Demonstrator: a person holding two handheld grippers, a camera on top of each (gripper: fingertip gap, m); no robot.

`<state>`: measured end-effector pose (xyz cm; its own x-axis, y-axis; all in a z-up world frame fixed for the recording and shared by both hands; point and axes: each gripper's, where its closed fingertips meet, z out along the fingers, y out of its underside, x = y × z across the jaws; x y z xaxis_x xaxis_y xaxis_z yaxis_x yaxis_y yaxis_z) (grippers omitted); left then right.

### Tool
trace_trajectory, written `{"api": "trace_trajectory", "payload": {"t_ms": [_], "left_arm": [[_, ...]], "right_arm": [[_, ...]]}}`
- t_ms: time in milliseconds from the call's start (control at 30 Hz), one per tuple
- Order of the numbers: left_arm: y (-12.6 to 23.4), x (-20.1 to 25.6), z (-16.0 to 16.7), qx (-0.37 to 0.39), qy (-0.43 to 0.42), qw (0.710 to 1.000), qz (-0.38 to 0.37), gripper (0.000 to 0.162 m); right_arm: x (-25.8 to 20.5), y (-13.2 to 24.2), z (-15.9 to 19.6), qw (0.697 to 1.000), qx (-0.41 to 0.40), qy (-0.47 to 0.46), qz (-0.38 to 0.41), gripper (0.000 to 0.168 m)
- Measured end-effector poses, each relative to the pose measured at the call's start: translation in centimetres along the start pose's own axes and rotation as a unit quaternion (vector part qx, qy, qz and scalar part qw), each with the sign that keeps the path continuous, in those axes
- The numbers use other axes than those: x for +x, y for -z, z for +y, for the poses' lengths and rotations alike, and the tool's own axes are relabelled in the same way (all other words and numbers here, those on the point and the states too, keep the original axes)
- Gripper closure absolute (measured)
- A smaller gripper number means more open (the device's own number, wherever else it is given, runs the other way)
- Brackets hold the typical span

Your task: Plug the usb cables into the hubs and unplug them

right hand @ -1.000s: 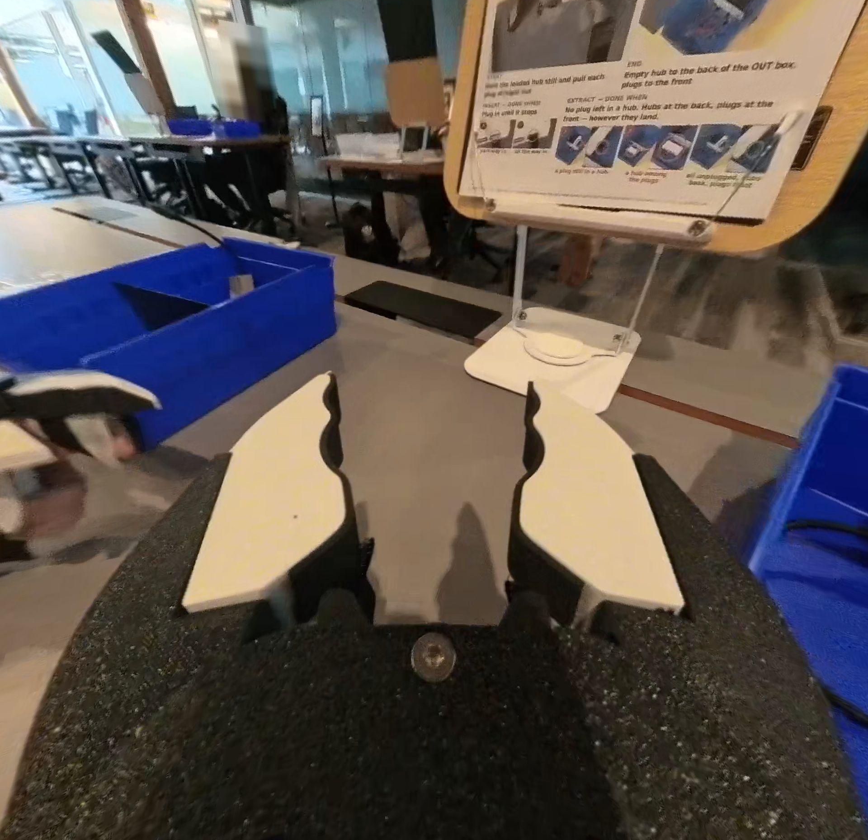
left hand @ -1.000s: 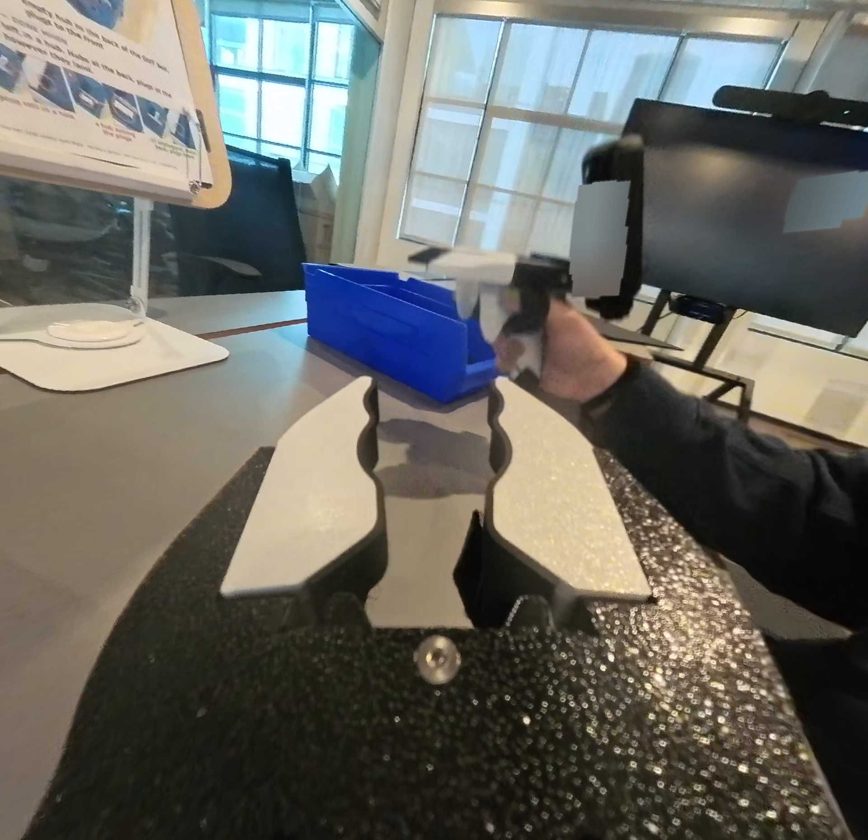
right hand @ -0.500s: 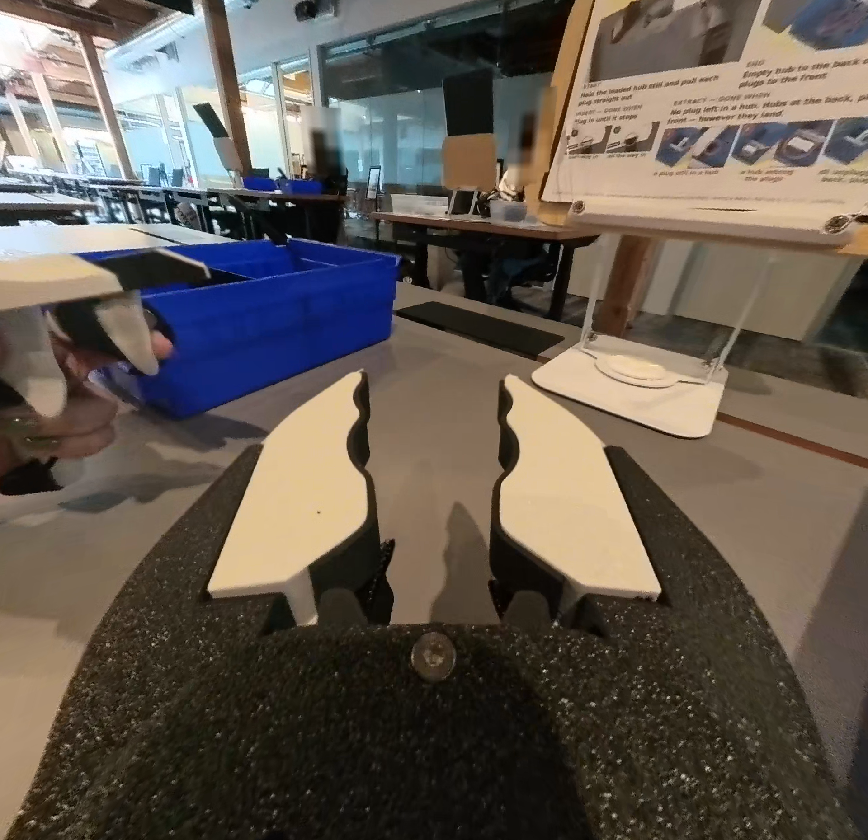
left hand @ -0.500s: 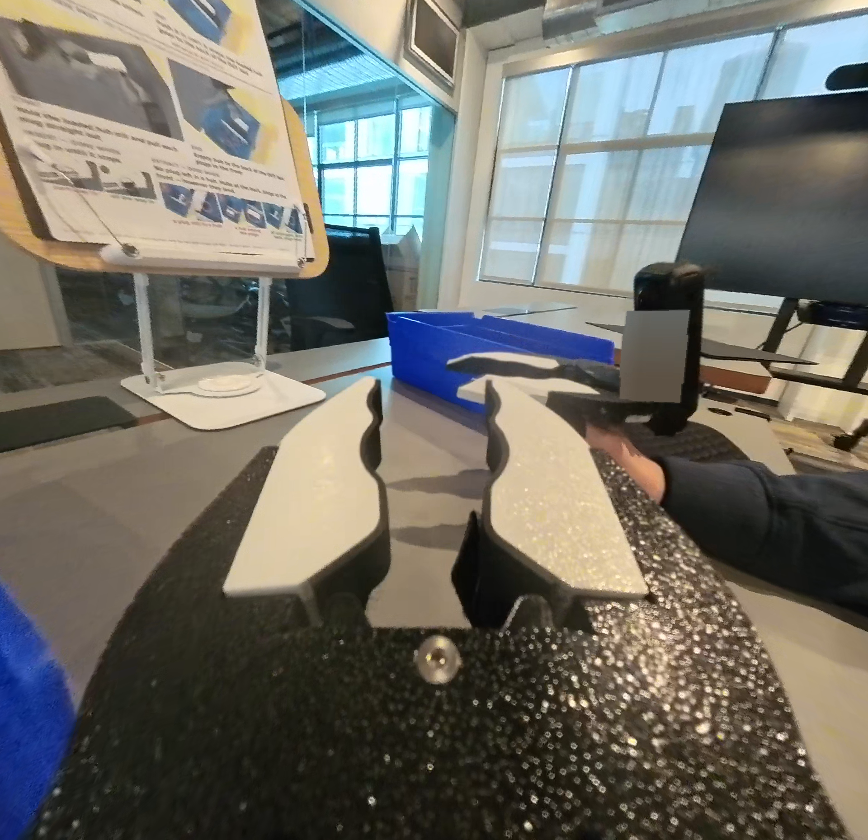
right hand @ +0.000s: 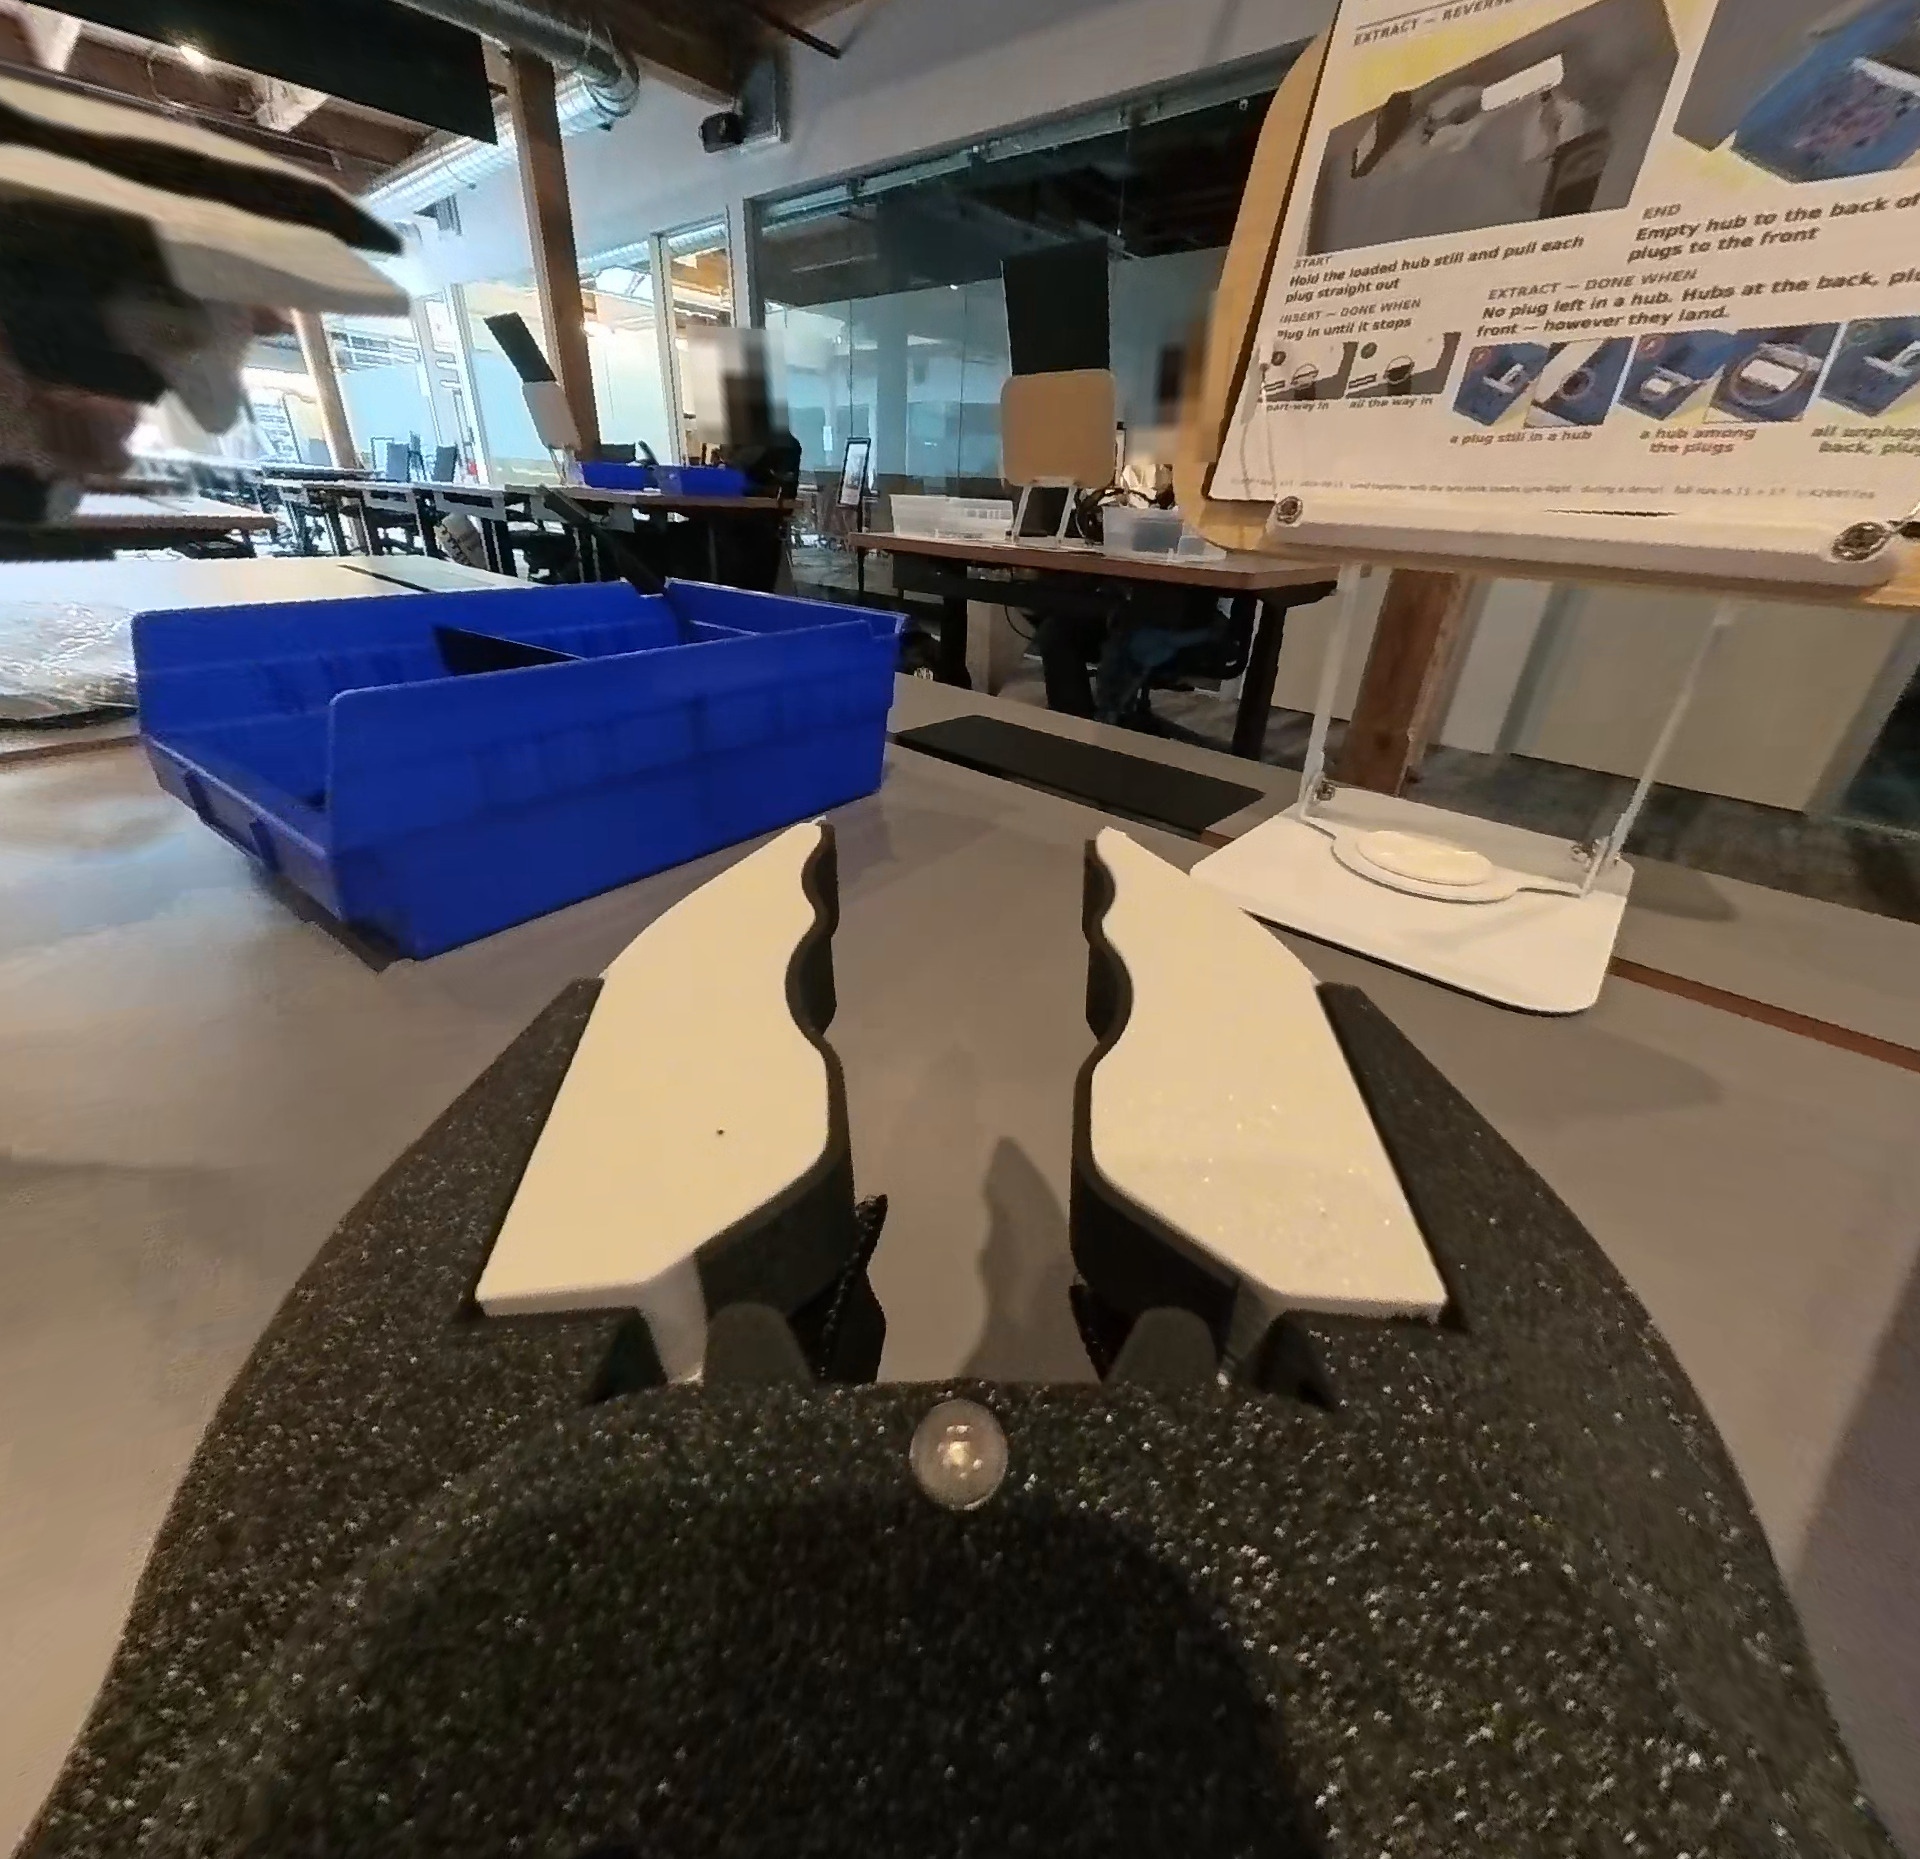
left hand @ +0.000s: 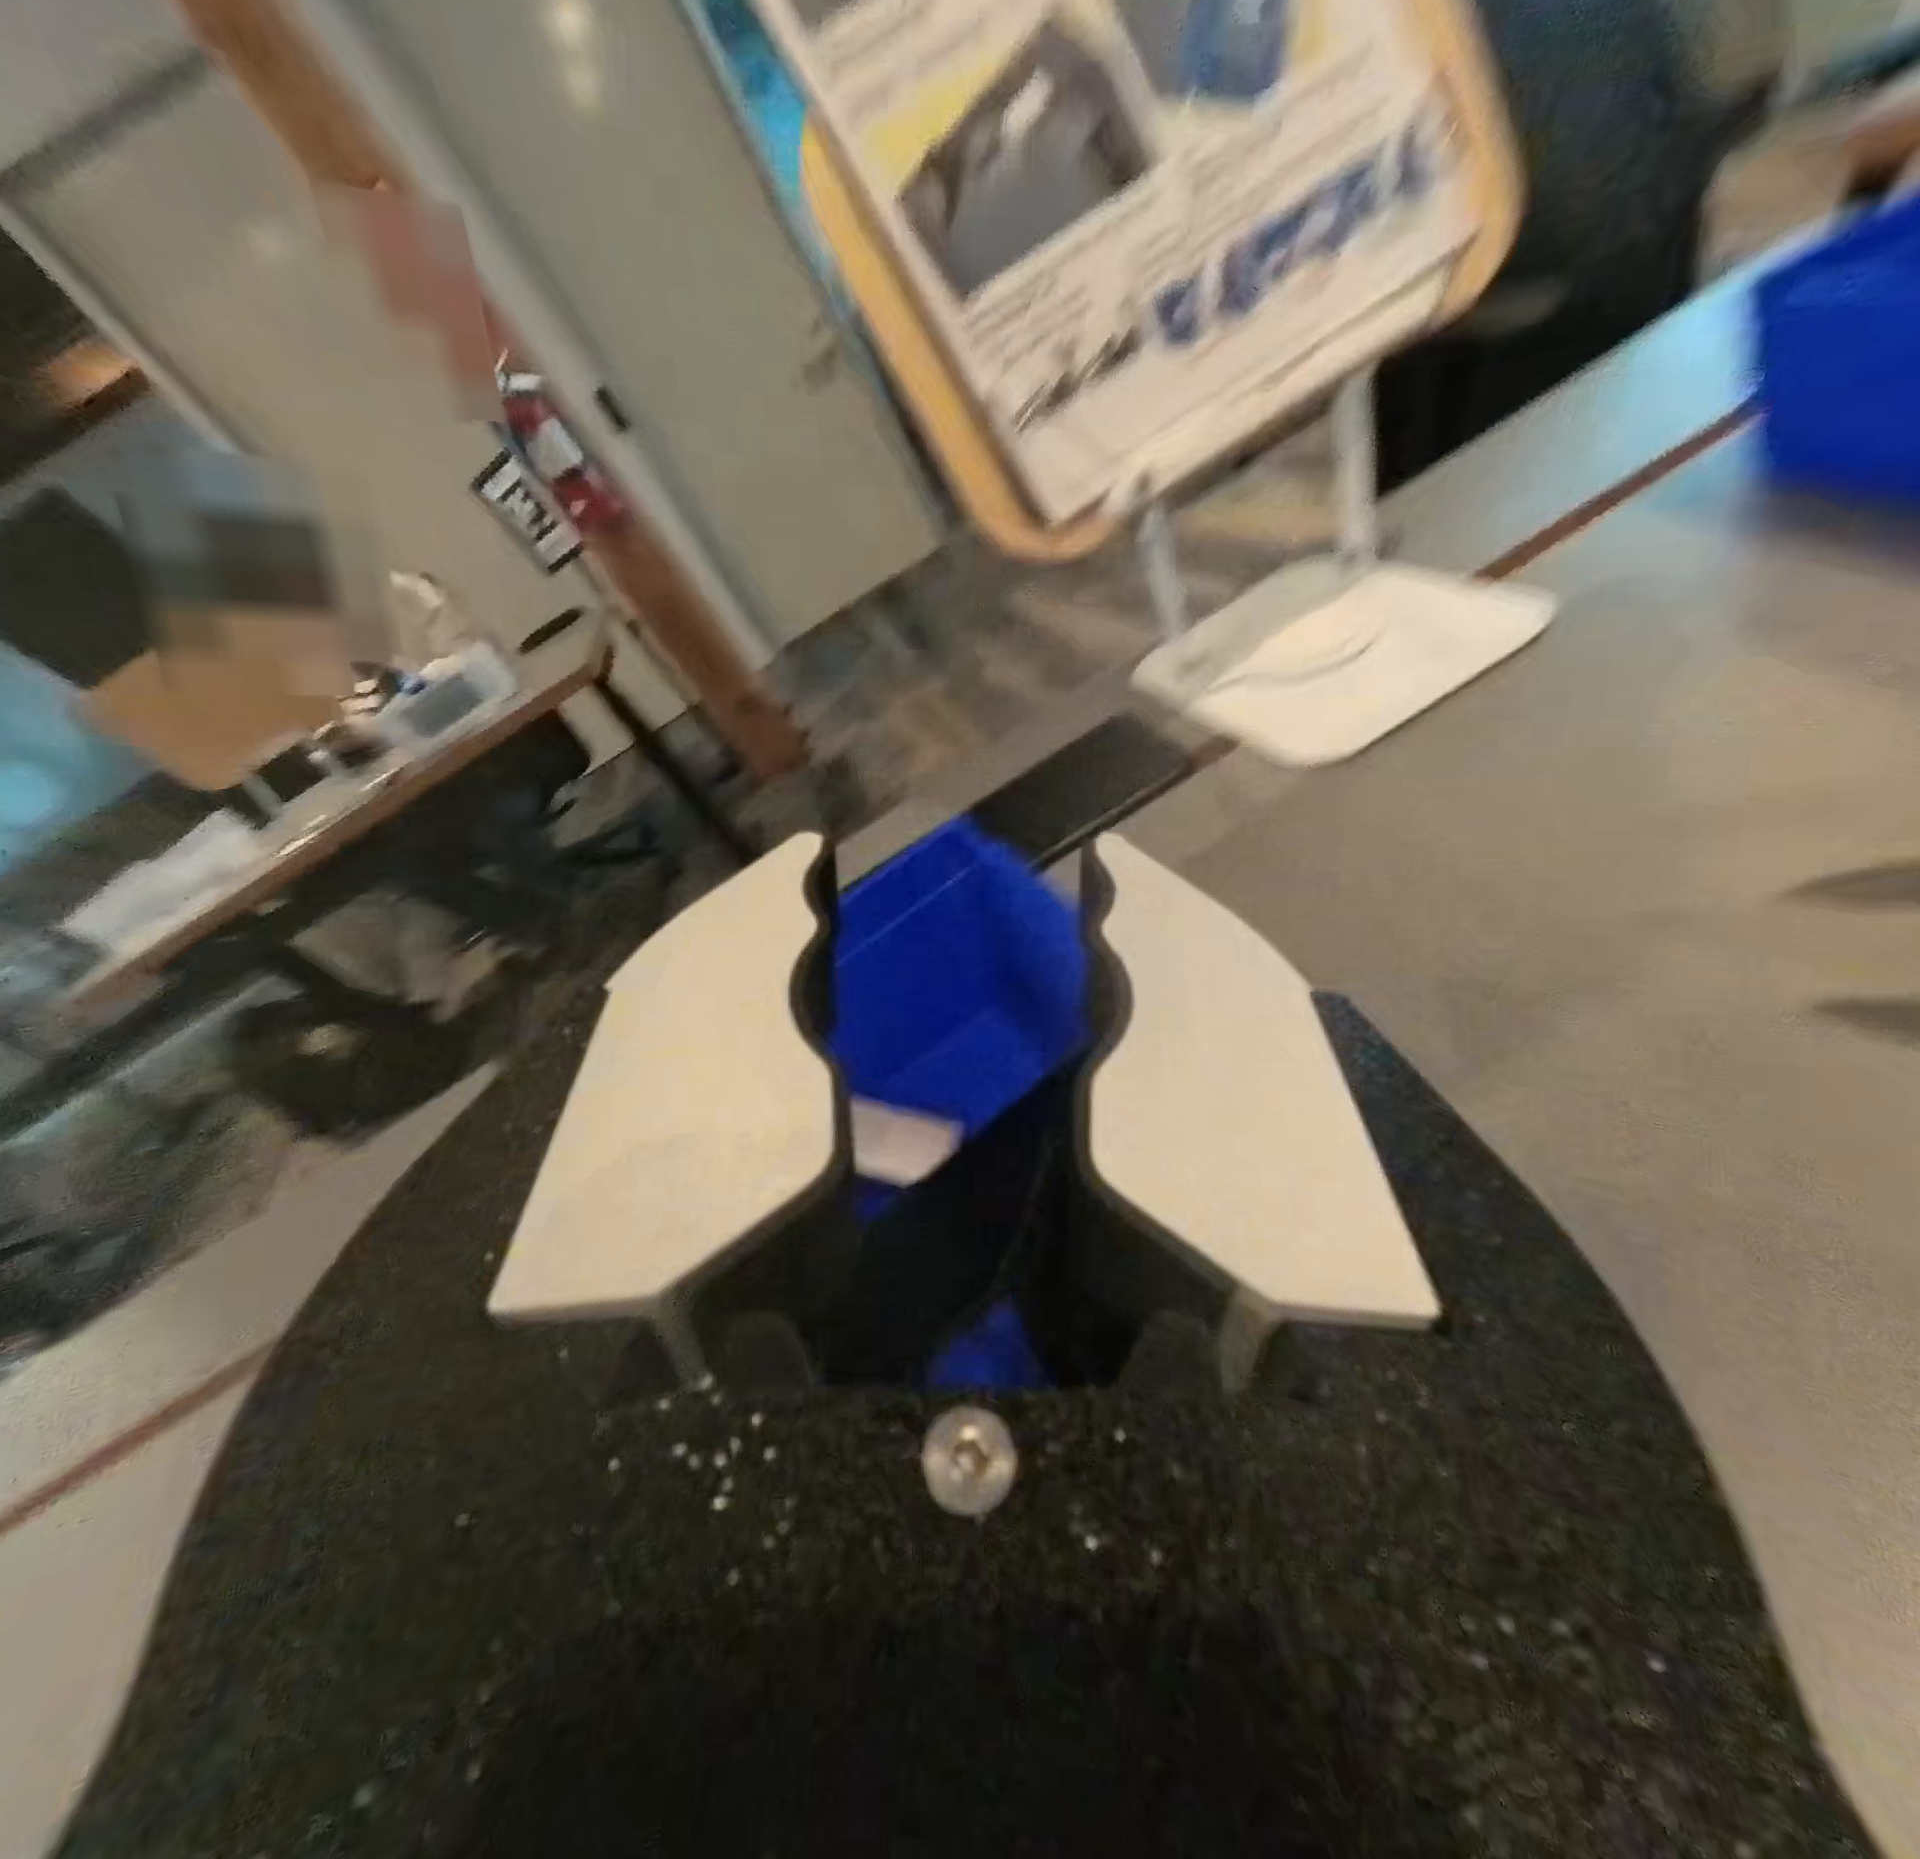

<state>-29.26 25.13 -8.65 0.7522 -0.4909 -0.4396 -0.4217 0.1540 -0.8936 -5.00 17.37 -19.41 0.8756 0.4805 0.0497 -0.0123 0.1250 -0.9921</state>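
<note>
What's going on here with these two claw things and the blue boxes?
A person holds a gripper in each hand at a grey table. Both are open and empty. The left gripper hangs over a blue bin with a pale item inside, too blurred to identify. The right gripper hovers over bare table beside another blue bin. Nothing is plugged or picked yet.

Bare table (right hand: 1558,1238) between bin (right hand: 499,729) and stand (right hand: 1455,916)

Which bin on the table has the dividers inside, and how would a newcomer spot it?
Start at the grey table in the right wrist view. Left of the white-based sign stand sits a blue bin, low and open-topped. Upright partitions split its inside into compartments, and its near wall is cut lower at the left.
</note>
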Motion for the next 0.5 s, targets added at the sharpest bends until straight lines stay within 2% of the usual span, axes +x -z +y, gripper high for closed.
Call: {"api": "trace_trajectory", "payload": {"t_ms": [33,133,233,300,400,433,500], "left_arm": [[-0.9,-1.7,1.1,-0.034,-0.025,0.999,-0.002,0.119],[-3.9,-3.8,5.2,-0.142,-0.058,0.986,0.061,0.121],[-6.5,-5.4,9.6,-0.262,-0.151,0.949,0.087,0.116],[-7.7,-5.4,11.9,-0.306,-0.291,0.896,0.136,0.114],[-8.7,-5.6,14.5,-0.309,-0.520,0.765,0.222,0.119],[-9.0,-5.5,15.2,-0.310,-0.550,0.735,0.247,0.118],[-9.8,-5.2,16.5,-0.331,-0.543,0.716,0.288,0.108]], "right_arm": [[0.0,0.0,0.0,1.000,0.000,-0.001,-0.001,0.124],[0.0,-0.1,0.1,1.000,-0.002,-0.004,-0.002,0.125],[-0.1,-0.2,0.1,1.000,-0.002,-0.004,-0.003,0.125],[0.0,-0.2,0.1,1.000,-0.001,-0.005,-0.002,0.125],[0.1,-0.1,0.0,1.000,0.001,-0.010,-0.001,0.126],[0.1,-0.1,0.0,1.000,0.001,-0.013,-0.001,0.126],[0.3,-0.2,0.0,1.000,0.001,-0.019,-0.001,0.126]]}}
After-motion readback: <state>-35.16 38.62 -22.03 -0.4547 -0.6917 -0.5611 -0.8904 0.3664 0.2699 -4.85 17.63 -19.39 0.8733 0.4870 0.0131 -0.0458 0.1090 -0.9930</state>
